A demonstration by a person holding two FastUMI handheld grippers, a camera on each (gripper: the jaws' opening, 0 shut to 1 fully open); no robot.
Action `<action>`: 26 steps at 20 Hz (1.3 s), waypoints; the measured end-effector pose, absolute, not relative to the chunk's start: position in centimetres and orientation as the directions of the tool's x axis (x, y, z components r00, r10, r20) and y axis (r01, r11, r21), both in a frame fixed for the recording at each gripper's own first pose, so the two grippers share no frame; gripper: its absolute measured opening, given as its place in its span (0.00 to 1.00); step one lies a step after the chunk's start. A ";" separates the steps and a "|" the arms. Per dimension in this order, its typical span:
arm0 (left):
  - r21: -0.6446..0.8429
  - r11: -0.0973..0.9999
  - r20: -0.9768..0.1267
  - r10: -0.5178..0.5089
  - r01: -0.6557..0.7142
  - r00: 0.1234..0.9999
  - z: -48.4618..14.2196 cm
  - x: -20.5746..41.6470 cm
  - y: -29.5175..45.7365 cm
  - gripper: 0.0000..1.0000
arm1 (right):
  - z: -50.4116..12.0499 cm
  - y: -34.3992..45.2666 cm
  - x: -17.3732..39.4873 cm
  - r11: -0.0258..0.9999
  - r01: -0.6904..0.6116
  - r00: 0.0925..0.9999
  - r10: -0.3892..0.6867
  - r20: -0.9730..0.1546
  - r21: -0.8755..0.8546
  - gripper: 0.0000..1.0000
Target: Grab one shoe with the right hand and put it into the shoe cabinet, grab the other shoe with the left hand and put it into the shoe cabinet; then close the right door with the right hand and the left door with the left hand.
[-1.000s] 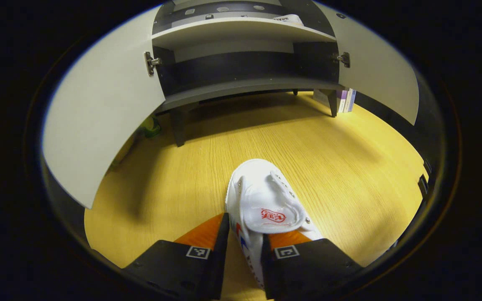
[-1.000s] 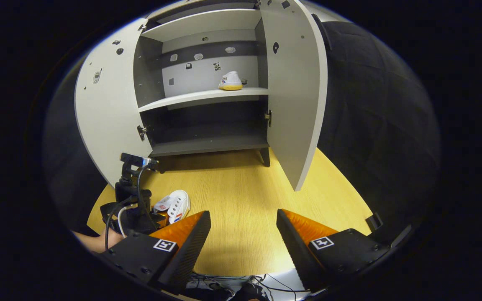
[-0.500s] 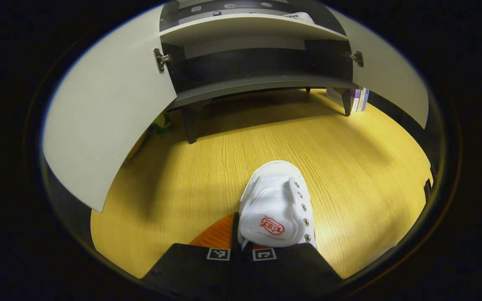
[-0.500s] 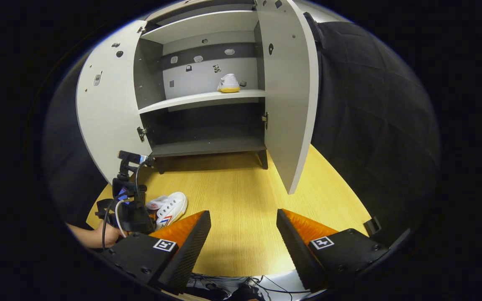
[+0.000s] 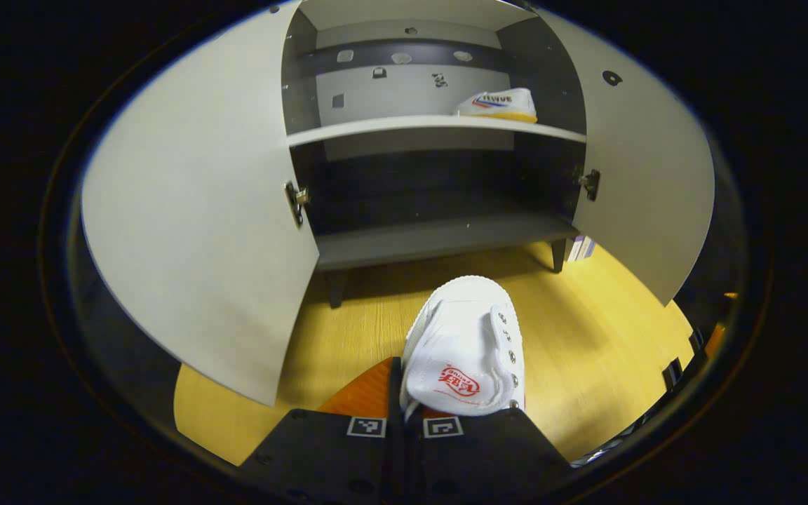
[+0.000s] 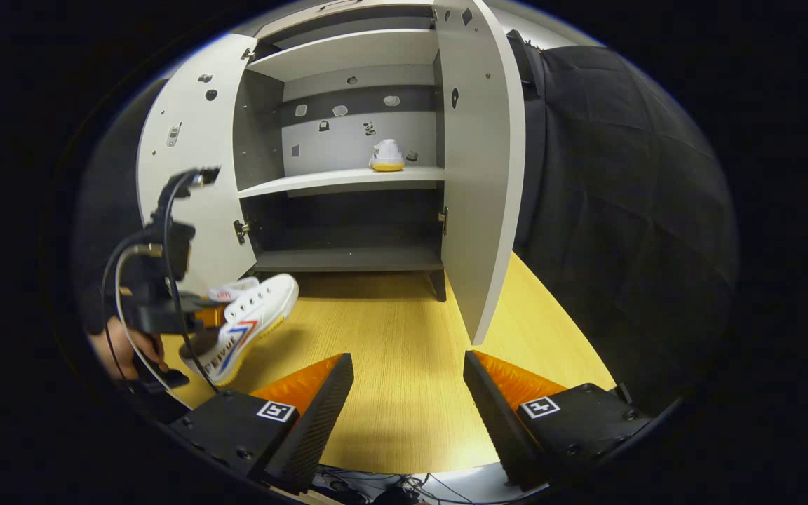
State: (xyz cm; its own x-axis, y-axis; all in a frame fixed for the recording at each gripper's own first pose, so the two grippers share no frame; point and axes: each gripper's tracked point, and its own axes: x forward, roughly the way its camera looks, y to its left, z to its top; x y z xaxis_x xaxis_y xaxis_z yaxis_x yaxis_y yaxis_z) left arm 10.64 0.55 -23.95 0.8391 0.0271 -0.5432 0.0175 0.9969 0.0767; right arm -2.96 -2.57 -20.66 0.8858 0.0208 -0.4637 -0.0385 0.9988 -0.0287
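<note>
While the left gripper point(image 5: 404, 414) clamps the white shoe point(image 5: 463, 347), the right gripper point(image 6: 407, 393) hangs spread.

left gripper point(image 5: 404, 393) clamping white shoe point(image 5: 463, 347), open shoe cabinet point(image 5: 439, 238) ahead

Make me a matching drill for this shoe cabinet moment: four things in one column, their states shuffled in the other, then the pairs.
Things:
1. left tongs
2. right tongs
3. shoe on the shelf
4. cabinet doors

States:
A. swung open
B. open, holding nothing
C. resting inside the cabinet
D. shut on a white shoe

Pairs: 1-D, 2-B, 3-C, 4-A
</note>
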 end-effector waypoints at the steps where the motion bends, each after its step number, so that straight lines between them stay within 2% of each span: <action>1: 0.063 0.998 -0.519 0.024 0.011 0.854 -21.6 11.3 0.2 0.05 | -20.3 -2.6 -2.8 0.998 -0.050 0.894 0.029 -0.447 -0.036 1.00; 4: -0.019 1.000 -0.471 0.003 -0.013 0.882 -15.5 13.7 -0.5 0.05 | -19.9 -3.1 -2.8 0.997 -0.064 0.905 0.045 -0.422 -0.031 1.00; 9: 0.007 0.999 -0.397 0.042 -0.042 0.917 -6.7 19.4 1.7 0.05 | -18.8 -5.0 -2.5 0.995 -0.077 0.920 0.045 -0.389 -0.066 0.99; 15: -0.022 0.996 -0.365 0.070 -0.084 0.928 -0.1 29.5 4.3 0.05 | -16.1 -8.9 -1.7 0.994 -0.051 0.946 0.016 -0.325 -0.098 0.99; 20: 0.034 0.996 -0.380 0.087 -0.080 0.921 2.2 39.1 3.7 0.05 | -14.4 -12.9 -0.2 0.996 0.037 0.953 -0.062 -0.295 -0.087 0.99; 26: 0.093 0.992 -0.504 0.124 -0.088 0.855 -2.2 47.6 2.7 0.05 | -13.3 -16.5 0.3 0.993 0.084 0.958 -0.105 -0.266 -0.088 0.99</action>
